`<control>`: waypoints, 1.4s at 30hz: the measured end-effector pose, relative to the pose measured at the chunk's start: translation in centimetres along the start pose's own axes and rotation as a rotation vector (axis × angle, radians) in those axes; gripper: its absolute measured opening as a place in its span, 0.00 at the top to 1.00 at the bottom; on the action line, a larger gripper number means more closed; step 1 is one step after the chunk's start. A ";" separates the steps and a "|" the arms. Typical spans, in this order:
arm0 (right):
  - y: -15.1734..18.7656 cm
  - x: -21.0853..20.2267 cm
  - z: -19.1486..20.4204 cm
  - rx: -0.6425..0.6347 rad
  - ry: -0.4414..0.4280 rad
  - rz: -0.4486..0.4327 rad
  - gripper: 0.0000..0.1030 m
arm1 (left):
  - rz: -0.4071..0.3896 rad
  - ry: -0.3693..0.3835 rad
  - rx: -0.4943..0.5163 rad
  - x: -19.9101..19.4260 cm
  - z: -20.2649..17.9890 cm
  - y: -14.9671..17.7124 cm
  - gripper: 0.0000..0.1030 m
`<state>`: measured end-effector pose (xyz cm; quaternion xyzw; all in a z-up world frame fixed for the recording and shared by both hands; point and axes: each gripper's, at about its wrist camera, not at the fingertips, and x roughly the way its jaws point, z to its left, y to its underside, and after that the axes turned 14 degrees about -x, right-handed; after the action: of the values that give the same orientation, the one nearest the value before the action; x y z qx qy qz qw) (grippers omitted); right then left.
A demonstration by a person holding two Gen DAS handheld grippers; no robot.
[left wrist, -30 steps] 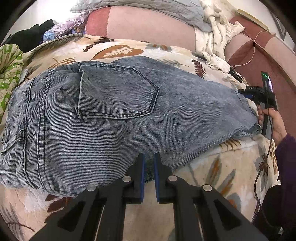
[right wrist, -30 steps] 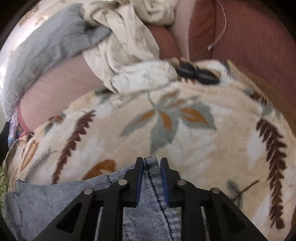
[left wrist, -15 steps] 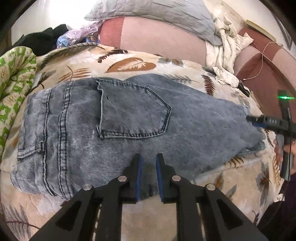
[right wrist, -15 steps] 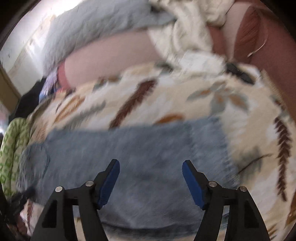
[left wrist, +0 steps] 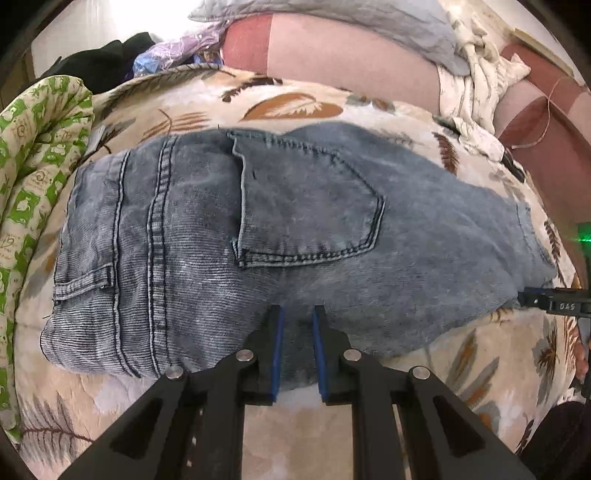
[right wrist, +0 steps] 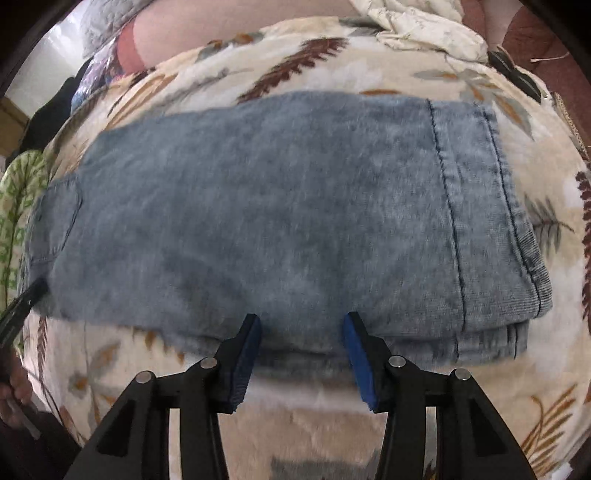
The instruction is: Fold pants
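In the left wrist view, the left gripper point(left wrist: 297, 321) fills the 6 o'clock foreground, its blue-padded fingers point(left wrist: 276, 354) standing only a narrow slot apart with the near edge of the jeans point(left wrist: 258, 229) lying in that slot; whether the pads actually pinch the denim cannot be told, since a sliver of cloth shows between them without clear pressing. The jeans, folded over into a broad band, spread from 9 o'clock to 3 o'clock across the leaf-print blanket point(left wrist: 295, 107), waistband and belt loop toward 9 o'clock, back pocket point(left wrist: 306, 206) near the centre facing up. At 3 o'clock the tip of the other tool pokes in beside the leg end. Toward 9 to 10 o'clock a green-patterned quilt point(left wrist: 33, 155) lies bunched against the blanket, and farther off, at 12 to 1 o'clock, sit a grey pillow point(left wrist: 351, 22) and crumpled cream cloth point(left wrist: 476, 88). In the right wrist view, the right gripper point(right wrist: 301, 325) hangs at 6 o'clock with its fingers point(right wrist: 245, 354) standing clearly apart, holding nothing; its jaws have just been closing from a wider spread, and only the near folded edge of the jeans point(right wrist: 277, 206) lies below the gap. The stitched hem end point(right wrist: 480, 206) lies toward 3 o'clock, layers stacked, the picture somewhat blurred.
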<state>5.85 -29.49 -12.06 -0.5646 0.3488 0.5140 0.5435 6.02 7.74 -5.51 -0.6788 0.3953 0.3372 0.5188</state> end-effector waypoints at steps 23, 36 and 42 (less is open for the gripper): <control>-16.8 -4.1 12.5 -0.209 -0.273 -0.298 0.51 | -0.119 -0.040 -0.236 -3.4 5.5 -2.6 0.85; -25.1 5.3 19.1 -0.329 -0.110 -0.114 0.50 | -0.074 -0.091 -0.273 -2.3 7.3 -2.7 0.84; -25.4 6.2 19.3 -0.348 -0.023 -0.103 0.89 | -0.065 -0.089 -0.273 -2.2 7.6 -2.9 0.84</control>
<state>27.55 -5.47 -9.28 -0.6612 0.2189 0.5447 0.4671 7.22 15.98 -4.14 -0.7400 0.3000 0.4006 0.4493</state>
